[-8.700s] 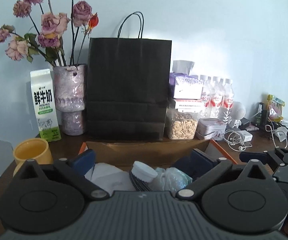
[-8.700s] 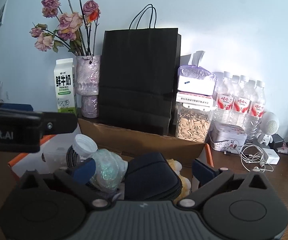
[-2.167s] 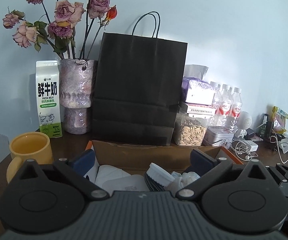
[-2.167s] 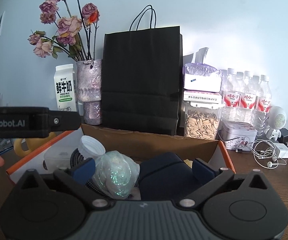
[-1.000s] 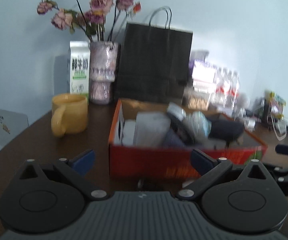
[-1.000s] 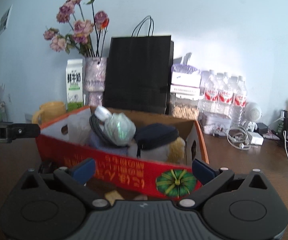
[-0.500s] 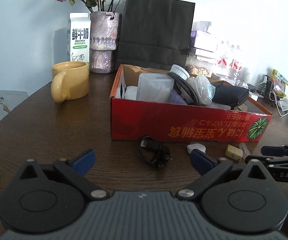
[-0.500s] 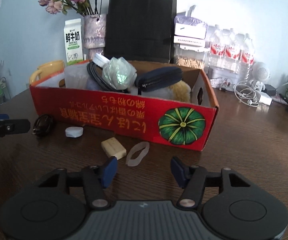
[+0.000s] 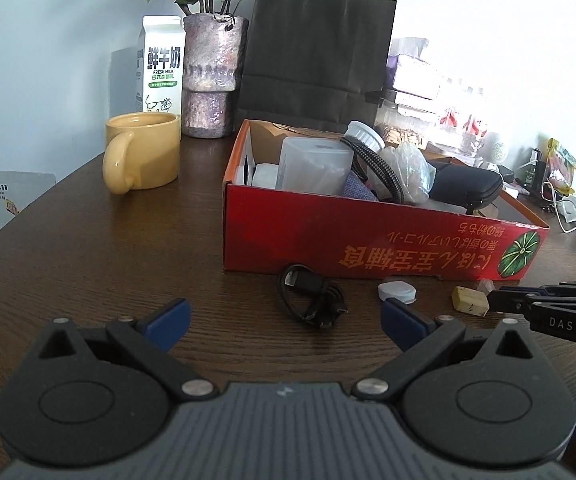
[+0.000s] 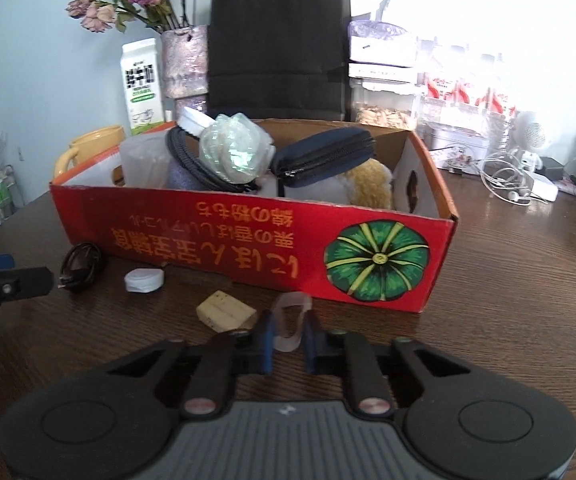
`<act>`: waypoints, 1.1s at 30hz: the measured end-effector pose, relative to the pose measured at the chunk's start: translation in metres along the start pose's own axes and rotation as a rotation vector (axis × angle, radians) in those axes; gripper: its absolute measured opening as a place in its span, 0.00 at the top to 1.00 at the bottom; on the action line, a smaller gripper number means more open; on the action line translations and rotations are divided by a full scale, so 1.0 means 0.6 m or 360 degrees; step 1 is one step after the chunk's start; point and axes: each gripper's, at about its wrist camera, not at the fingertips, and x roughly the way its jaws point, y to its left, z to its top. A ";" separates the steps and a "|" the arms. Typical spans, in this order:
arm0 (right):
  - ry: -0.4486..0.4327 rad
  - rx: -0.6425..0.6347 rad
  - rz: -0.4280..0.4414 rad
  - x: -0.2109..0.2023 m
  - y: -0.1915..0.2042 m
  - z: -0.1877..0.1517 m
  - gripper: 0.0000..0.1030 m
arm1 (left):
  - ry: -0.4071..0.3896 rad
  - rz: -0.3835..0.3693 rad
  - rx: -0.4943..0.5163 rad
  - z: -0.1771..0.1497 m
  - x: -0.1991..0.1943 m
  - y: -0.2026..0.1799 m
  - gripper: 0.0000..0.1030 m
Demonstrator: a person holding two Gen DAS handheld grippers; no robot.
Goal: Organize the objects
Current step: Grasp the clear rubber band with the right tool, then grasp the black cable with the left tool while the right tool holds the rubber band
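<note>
Box [image 10: 248, 236] mostly packed. Right tool [image 10: 288, 342] clamped on clear band [image 10: 289, 320]; left tool [image 9: 284, 316] apart. Cable [image 9: 311, 294], white cap [image 9: 396, 292], eraser [image 9: 469, 300] remain on desk [image 9: 88, 260].

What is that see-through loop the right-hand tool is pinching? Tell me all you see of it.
The clear loop is a small band of soft-looking, translucent, rubbery material, squeezed into a narrow oval. It lies on the dark wooden table just before the red box, beside a tan block. The right gripper has just closed on its near end, blue pads pressing both sides.
</note>
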 end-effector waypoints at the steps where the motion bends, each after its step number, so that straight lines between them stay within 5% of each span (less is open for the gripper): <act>1: -0.0002 -0.0007 0.0002 0.000 0.001 0.000 0.92 | 0.0001 0.0002 0.0000 0.000 0.000 0.000 0.00; 15: -0.0291 -0.0079 -0.0066 -0.052 0.017 -0.010 0.96 | 0.0036 0.0024 -0.0009 -0.002 0.005 0.000 0.00; 33: -0.0312 -0.0096 -0.0032 -0.062 0.022 -0.014 0.96 | 0.0218 0.0147 0.0150 0.018 0.080 -0.046 0.00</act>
